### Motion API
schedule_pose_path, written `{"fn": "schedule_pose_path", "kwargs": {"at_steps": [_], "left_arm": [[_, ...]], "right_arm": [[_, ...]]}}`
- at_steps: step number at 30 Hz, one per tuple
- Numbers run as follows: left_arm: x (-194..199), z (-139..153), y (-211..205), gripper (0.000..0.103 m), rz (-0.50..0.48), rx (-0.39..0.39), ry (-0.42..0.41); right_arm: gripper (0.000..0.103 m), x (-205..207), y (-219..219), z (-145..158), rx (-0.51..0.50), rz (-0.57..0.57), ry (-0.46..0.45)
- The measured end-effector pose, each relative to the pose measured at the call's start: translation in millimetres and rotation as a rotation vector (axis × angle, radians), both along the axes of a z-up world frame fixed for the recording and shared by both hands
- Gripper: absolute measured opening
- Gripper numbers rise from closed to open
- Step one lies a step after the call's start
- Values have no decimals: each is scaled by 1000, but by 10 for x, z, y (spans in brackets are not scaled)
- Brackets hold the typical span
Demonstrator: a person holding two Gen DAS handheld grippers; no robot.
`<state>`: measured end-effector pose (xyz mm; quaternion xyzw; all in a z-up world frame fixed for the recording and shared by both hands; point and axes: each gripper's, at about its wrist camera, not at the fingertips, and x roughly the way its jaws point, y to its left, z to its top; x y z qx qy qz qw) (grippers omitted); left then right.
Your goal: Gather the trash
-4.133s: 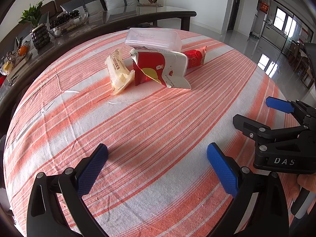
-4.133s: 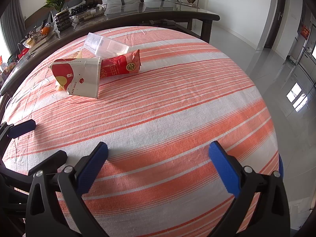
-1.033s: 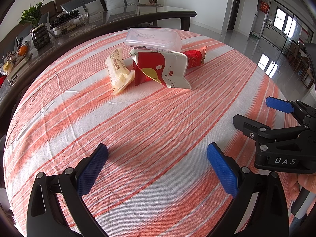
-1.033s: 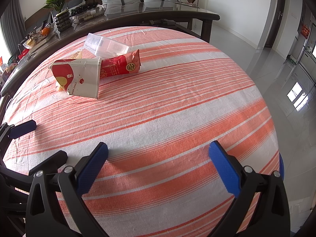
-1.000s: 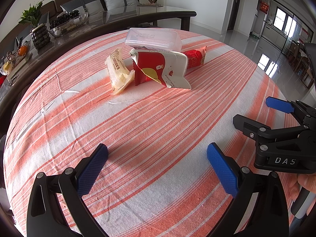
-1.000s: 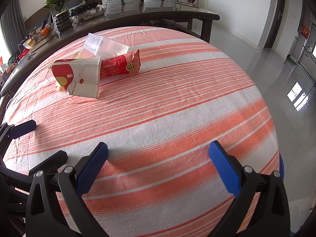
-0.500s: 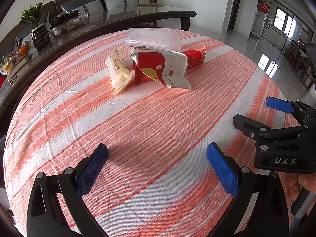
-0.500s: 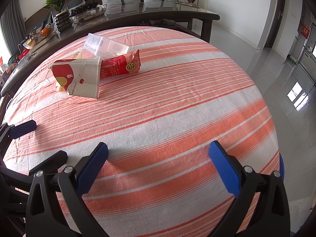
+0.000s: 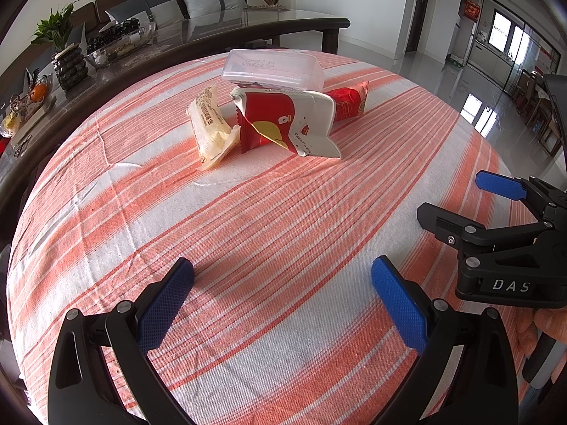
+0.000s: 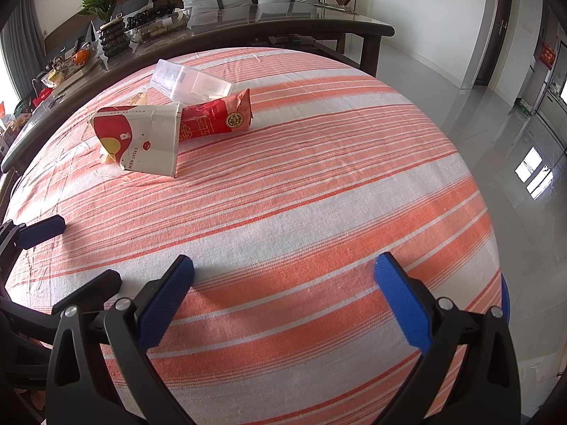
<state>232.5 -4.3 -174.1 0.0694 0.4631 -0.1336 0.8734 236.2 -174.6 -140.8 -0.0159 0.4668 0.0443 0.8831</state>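
Nothing has shifted across the recent frames: your left gripper [image 9: 281,302] and right gripper [image 10: 283,304] both hang released and empty over the near bench [image 9: 283,219]. Wrappers [image 9: 287,124] and clear box [image 9: 273,69] lie clustered, untouched, well apart at the far side. Collection has not begun.

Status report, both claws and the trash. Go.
Left claw open, empty. Right claw open, empty. Trash in one pile, untouched: clear box, carton, red wrapper, pale wrapper. Path clear over cloth.
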Motion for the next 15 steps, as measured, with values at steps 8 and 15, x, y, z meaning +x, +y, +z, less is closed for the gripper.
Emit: {"fn": "schedule_pose_path", "kwargs": {"at_steps": [8,15], "left_arm": [[-60,60,633,99,75,-122,6],[19,20,659,98,129,-39,-14]], "right_arm": [[99,2,32,13,14,0,-6],[99,60,606,344,130,274,-114]]}}
